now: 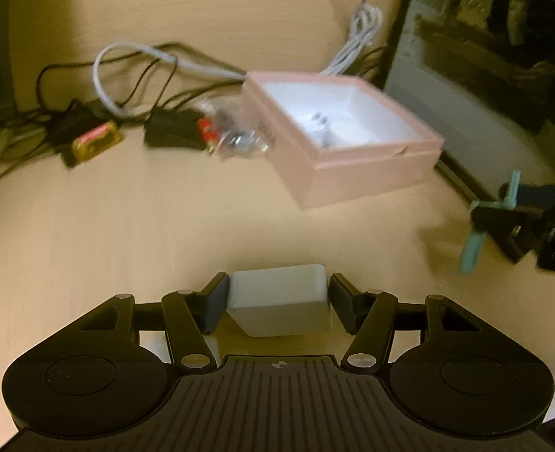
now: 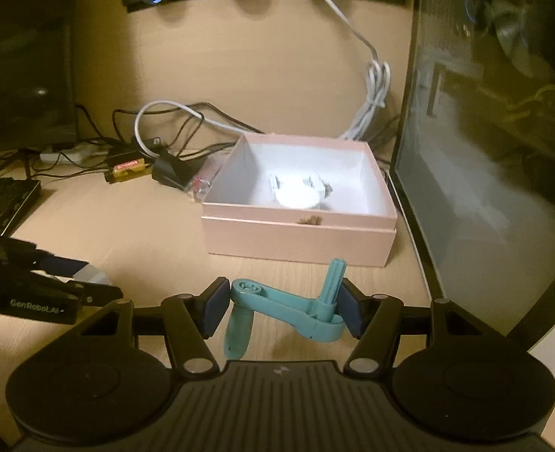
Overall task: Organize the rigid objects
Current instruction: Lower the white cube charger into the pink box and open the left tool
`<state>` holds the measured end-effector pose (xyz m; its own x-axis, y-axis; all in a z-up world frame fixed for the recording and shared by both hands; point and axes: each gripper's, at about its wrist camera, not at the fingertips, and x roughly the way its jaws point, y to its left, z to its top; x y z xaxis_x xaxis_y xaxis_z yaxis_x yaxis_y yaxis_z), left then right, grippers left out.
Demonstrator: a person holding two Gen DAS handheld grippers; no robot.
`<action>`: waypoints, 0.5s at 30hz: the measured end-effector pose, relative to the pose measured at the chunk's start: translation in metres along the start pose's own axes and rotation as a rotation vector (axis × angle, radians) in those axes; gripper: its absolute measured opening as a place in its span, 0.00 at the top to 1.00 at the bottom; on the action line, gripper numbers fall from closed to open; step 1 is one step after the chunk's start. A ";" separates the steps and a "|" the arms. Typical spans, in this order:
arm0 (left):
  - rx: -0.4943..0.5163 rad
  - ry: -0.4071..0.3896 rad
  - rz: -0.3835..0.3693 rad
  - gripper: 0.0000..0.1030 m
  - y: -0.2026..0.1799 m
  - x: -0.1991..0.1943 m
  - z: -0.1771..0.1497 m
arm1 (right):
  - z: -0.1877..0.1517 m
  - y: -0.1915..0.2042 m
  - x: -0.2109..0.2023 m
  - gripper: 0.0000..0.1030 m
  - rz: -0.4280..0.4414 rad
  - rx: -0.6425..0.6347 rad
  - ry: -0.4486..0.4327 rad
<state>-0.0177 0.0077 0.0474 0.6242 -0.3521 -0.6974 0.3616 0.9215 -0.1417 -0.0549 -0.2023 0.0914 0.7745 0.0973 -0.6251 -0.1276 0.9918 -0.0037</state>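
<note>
1. The left gripper (image 1: 279,301) is held level and points forward, its jaws closed against both sides of a grey block (image 1: 279,303).
2. The right gripper (image 2: 283,307) points forward too, its jaws clamped on a teal crank handle (image 2: 288,307).

Pale grey block (image 1: 279,303), teal crank handle (image 2: 288,307), pink box (image 2: 300,222) with white inside, light wood-grain tabletop (image 2: 156,241), black ribbed tools.
</note>
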 end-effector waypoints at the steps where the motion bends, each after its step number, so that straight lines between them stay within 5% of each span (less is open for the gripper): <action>1: 0.005 -0.013 -0.013 0.38 -0.001 -0.003 0.006 | 0.000 -0.001 -0.003 0.40 0.001 -0.004 -0.004; 8: 0.000 -0.096 -0.109 0.38 -0.011 0.000 0.094 | 0.000 -0.007 -0.019 0.40 0.004 -0.007 -0.036; 12: 0.022 -0.124 -0.107 0.38 -0.022 0.036 0.156 | -0.002 -0.004 -0.026 0.40 -0.012 -0.052 -0.065; 15: 0.014 -0.074 -0.092 0.38 -0.031 0.081 0.191 | -0.004 -0.001 -0.031 0.40 -0.025 -0.081 -0.078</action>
<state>0.1536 -0.0808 0.1292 0.6371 -0.4462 -0.6284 0.4285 0.8828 -0.1924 -0.0811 -0.2062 0.1078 0.8234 0.0815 -0.5616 -0.1545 0.9844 -0.0837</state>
